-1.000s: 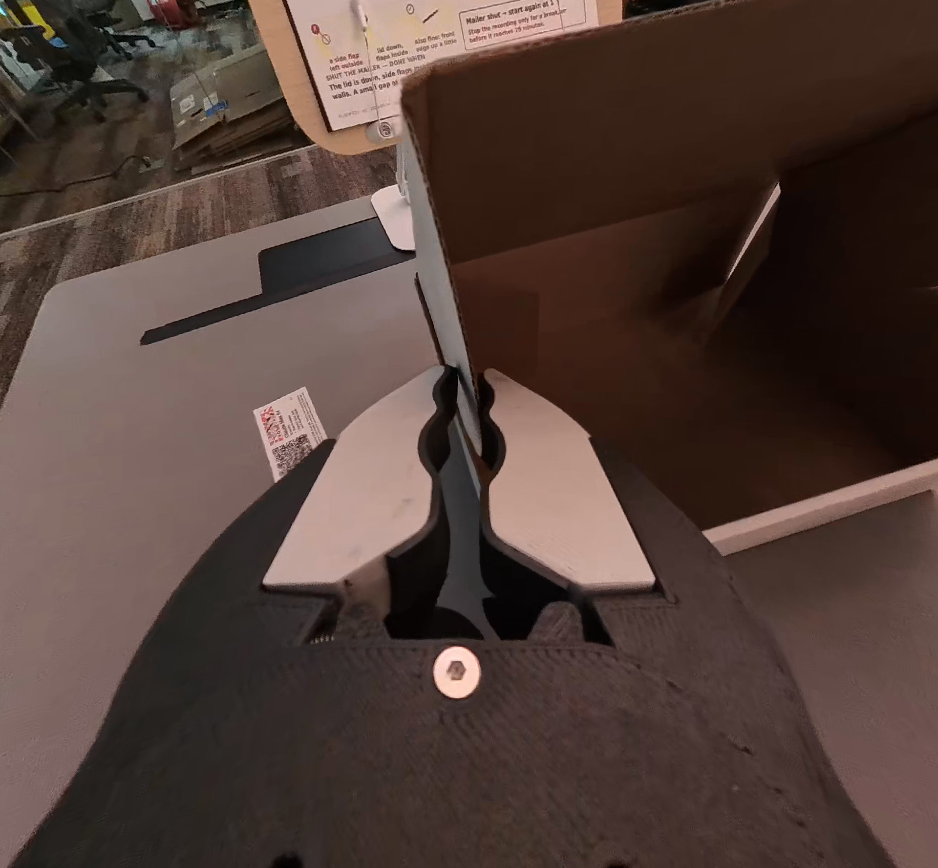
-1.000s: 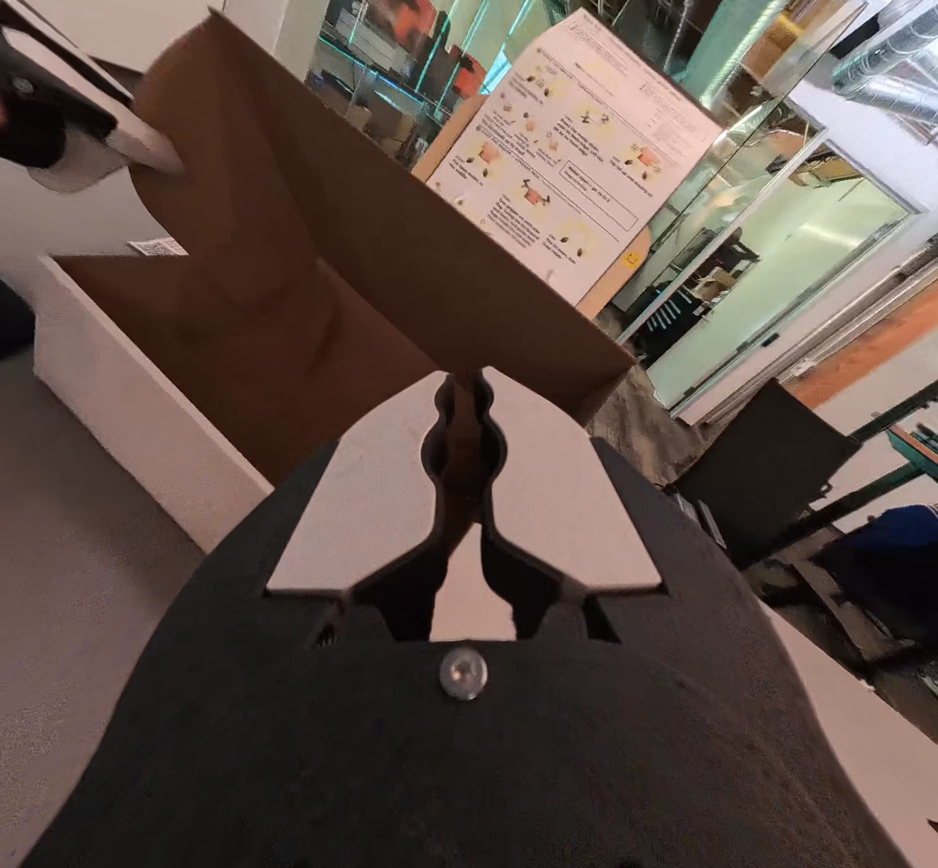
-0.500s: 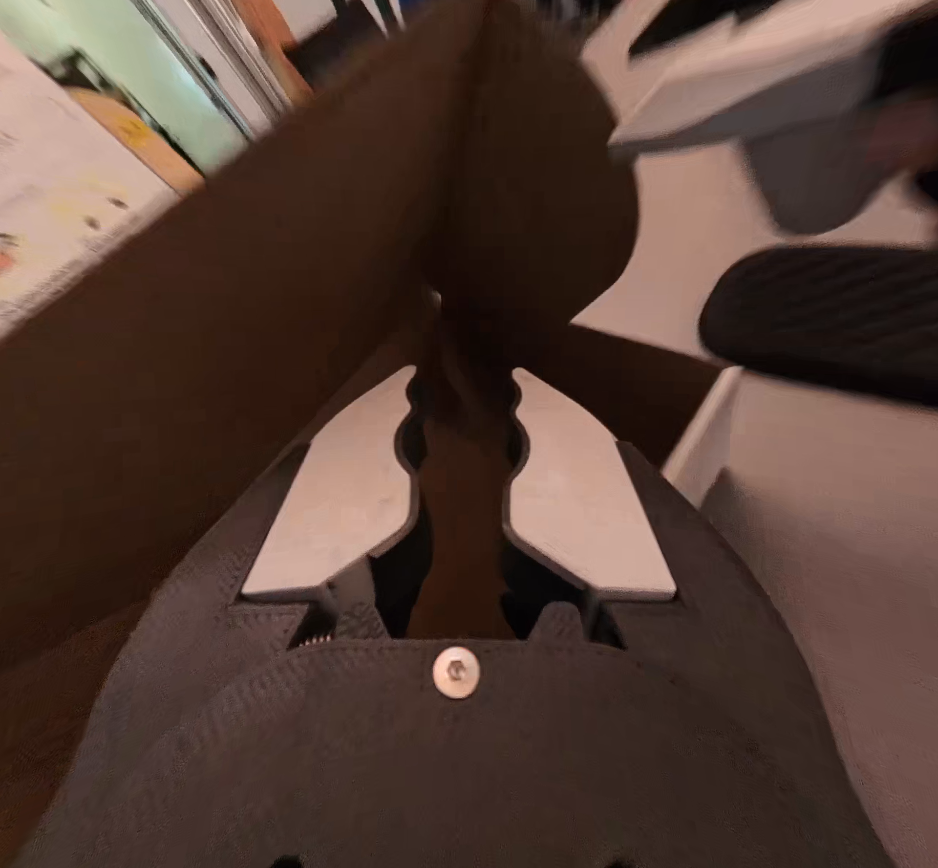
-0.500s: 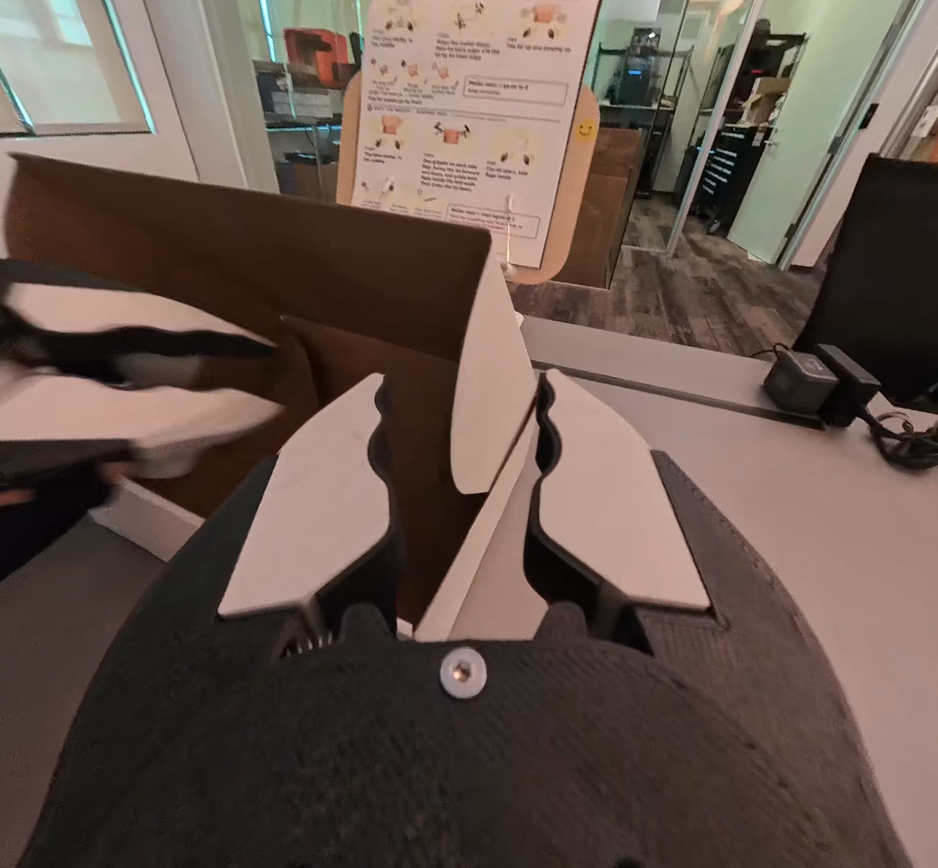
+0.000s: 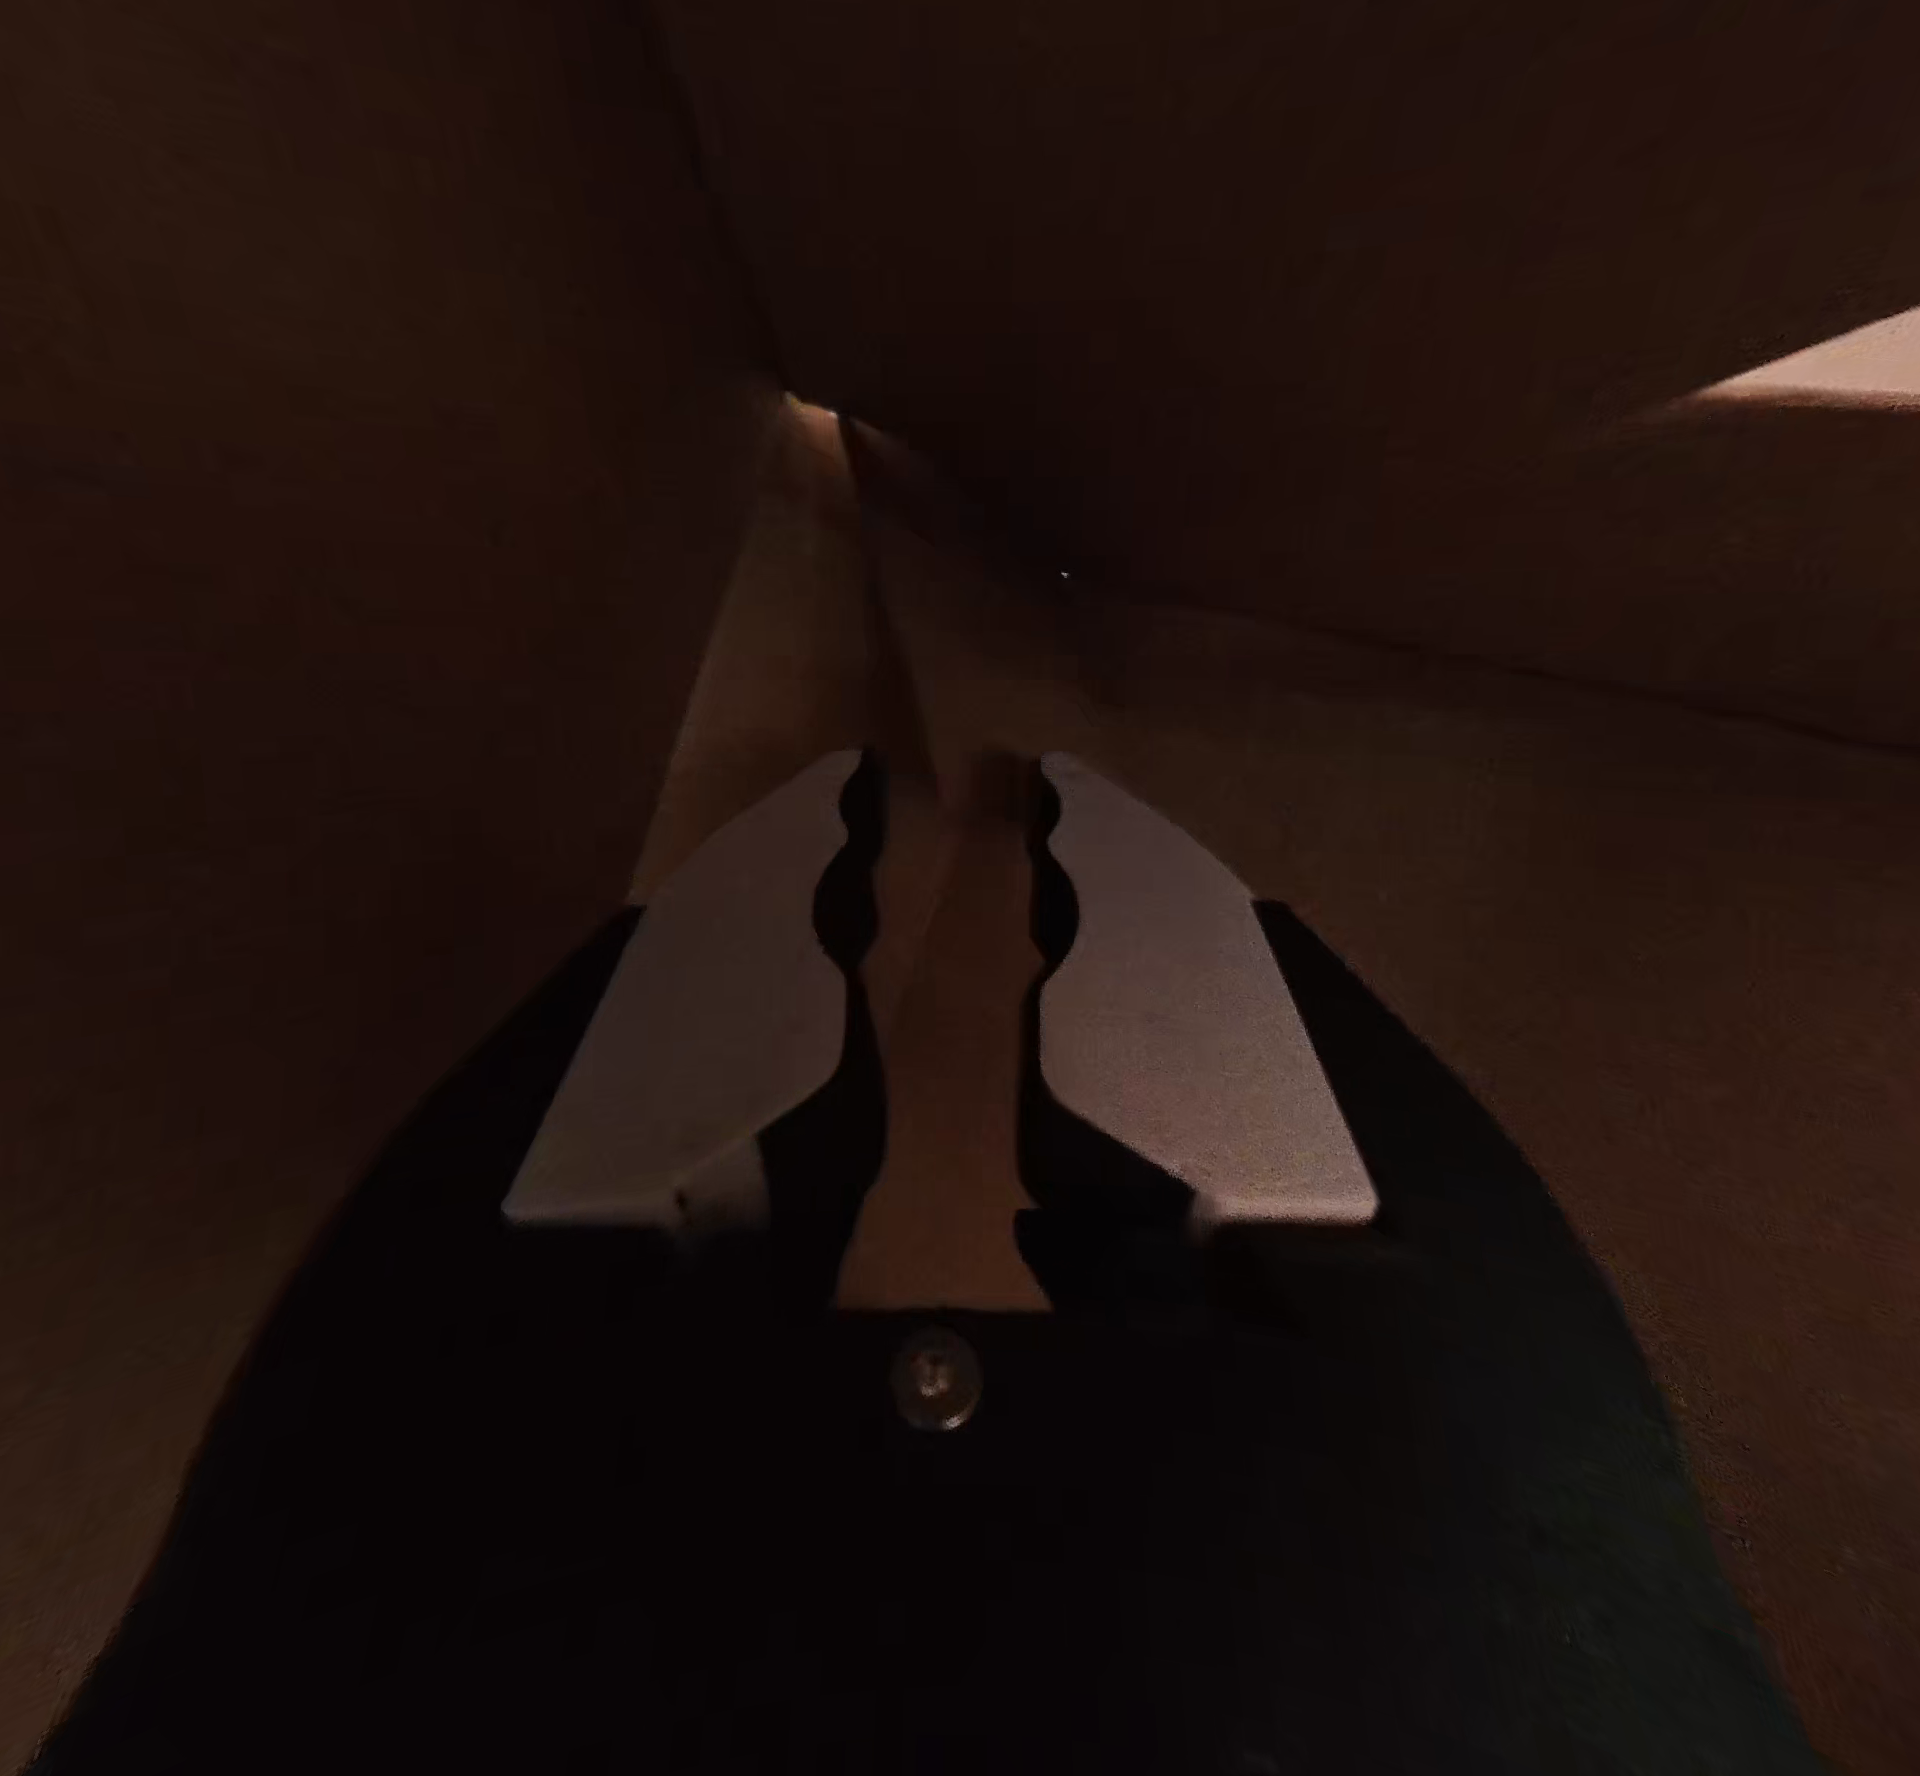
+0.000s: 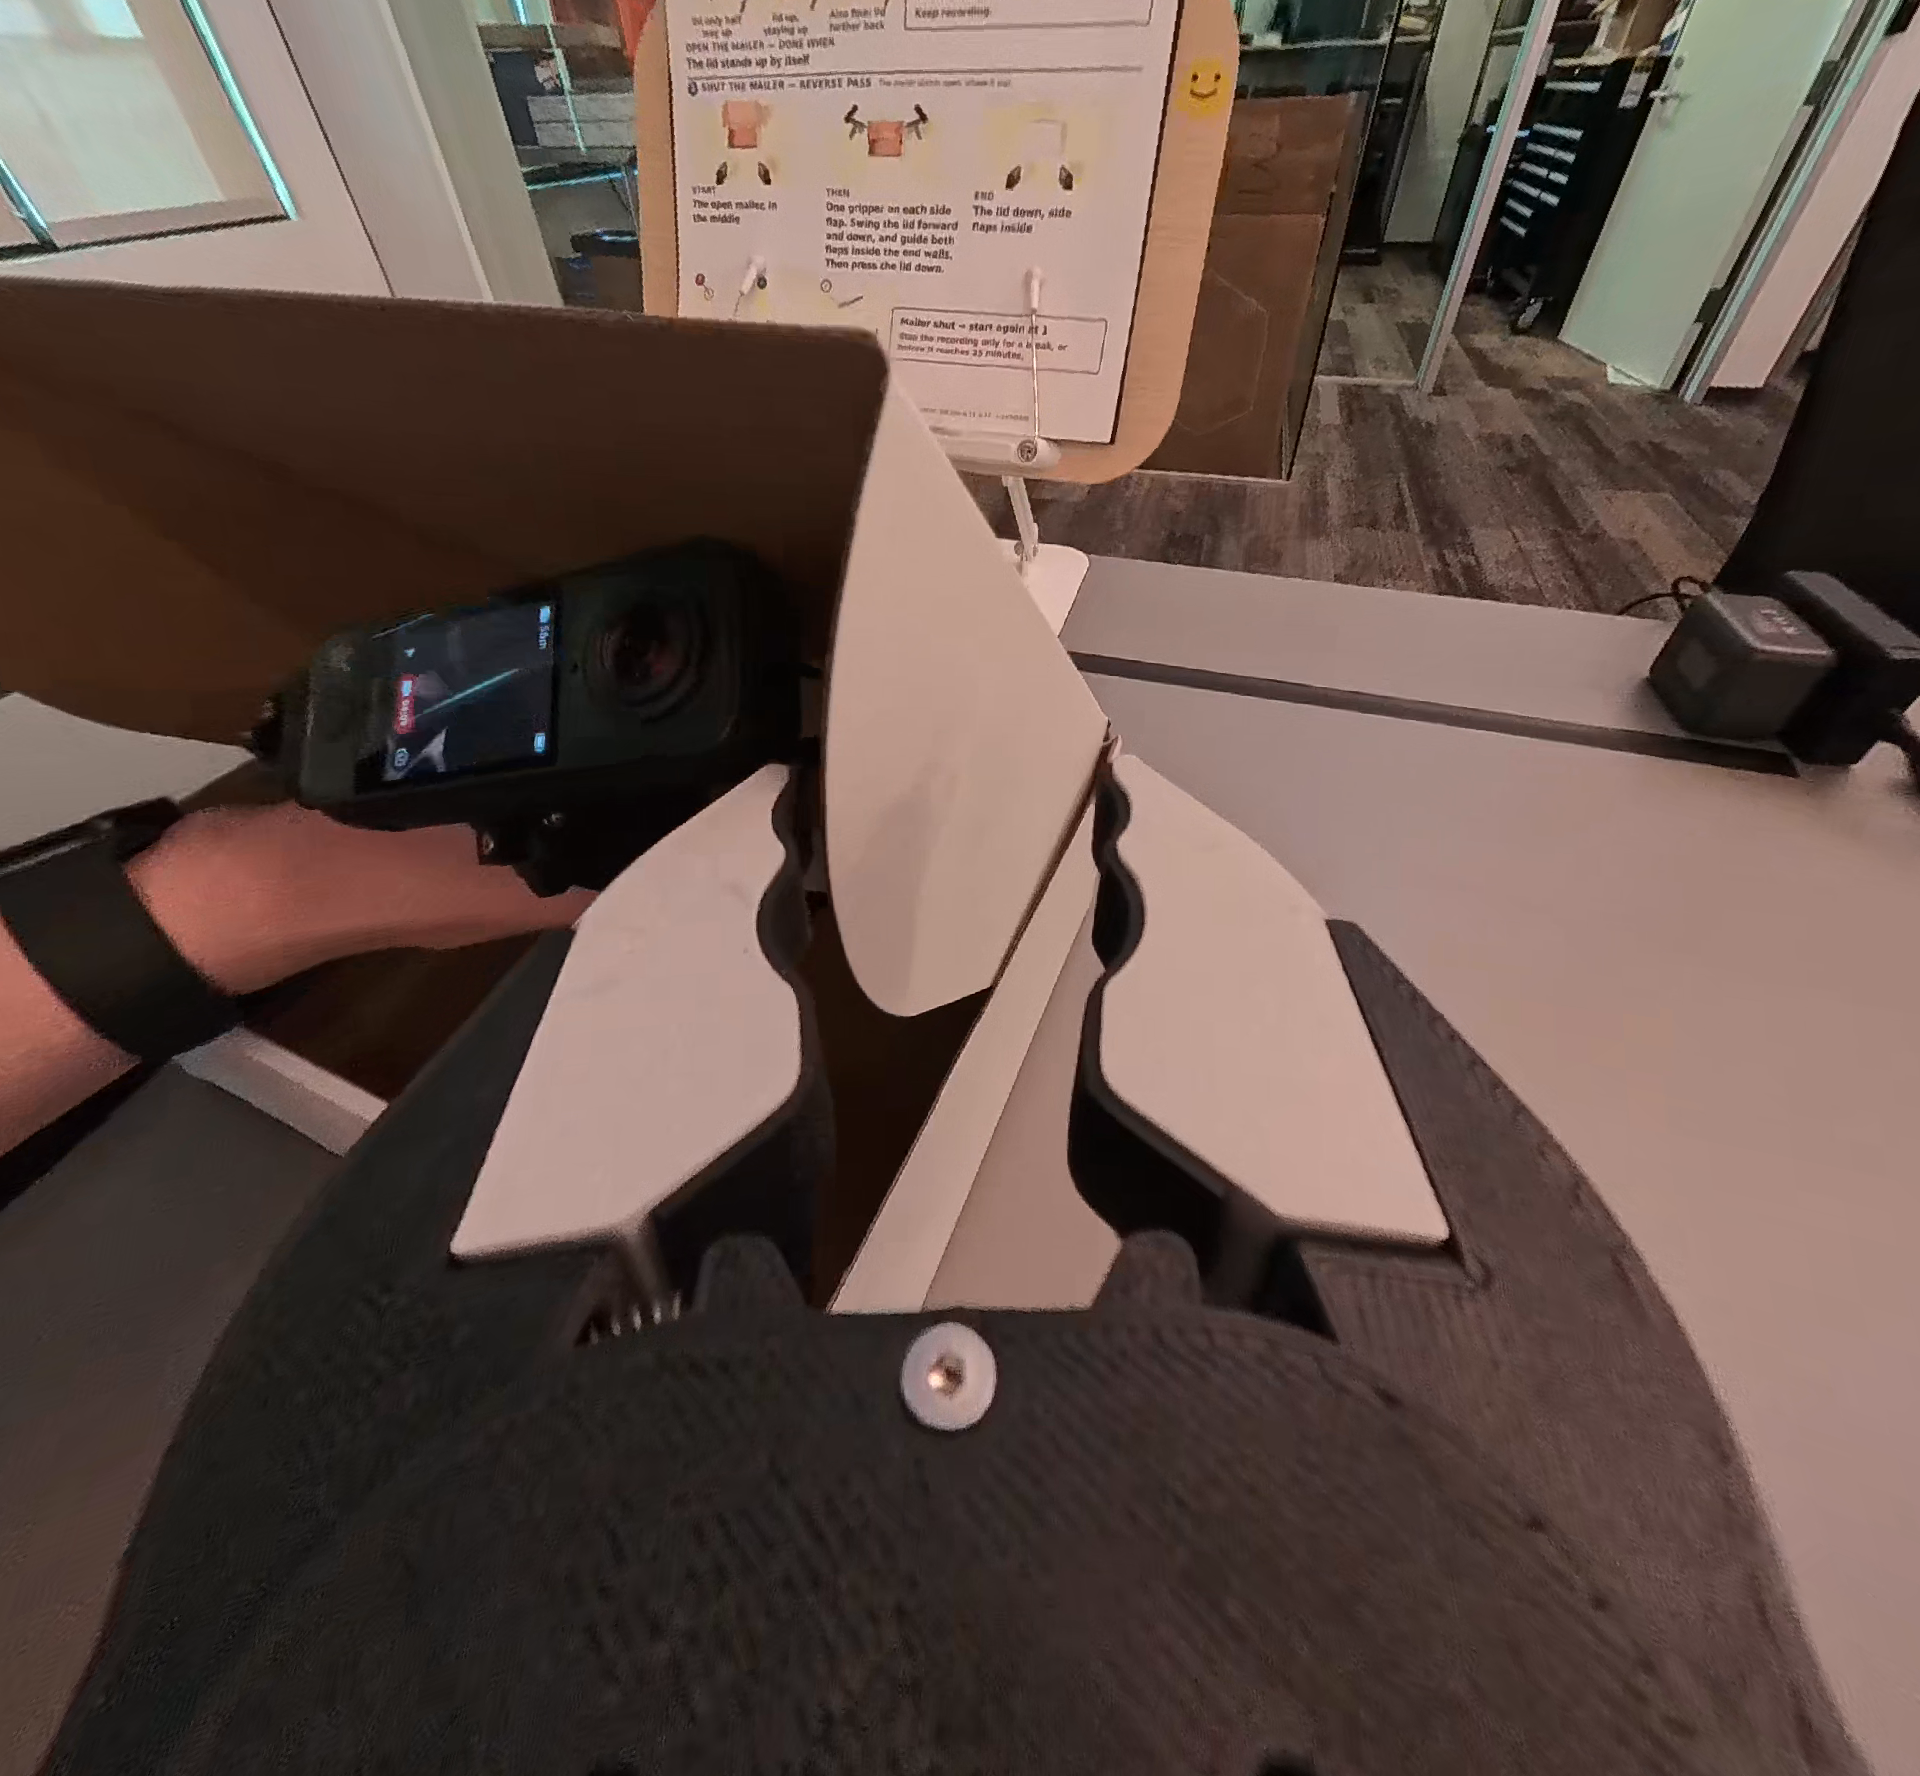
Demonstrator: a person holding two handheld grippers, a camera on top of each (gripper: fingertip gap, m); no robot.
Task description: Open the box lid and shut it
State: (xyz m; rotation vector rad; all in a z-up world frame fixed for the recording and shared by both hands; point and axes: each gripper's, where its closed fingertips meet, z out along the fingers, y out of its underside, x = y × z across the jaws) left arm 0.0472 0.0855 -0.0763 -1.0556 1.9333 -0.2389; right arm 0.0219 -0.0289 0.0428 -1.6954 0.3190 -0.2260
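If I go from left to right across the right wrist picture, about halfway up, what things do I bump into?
The person's wrist with a black band → the other gripper's black camera → the box lid's white side flap → the grey table → a small dark block on the table's far edge.

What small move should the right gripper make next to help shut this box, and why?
Probably nudge the white side flap inward, behind the box wall. The right gripper is open astride that wall; the flap hangs just inside it, and the lid is only partly lowered over the left gripper inside.
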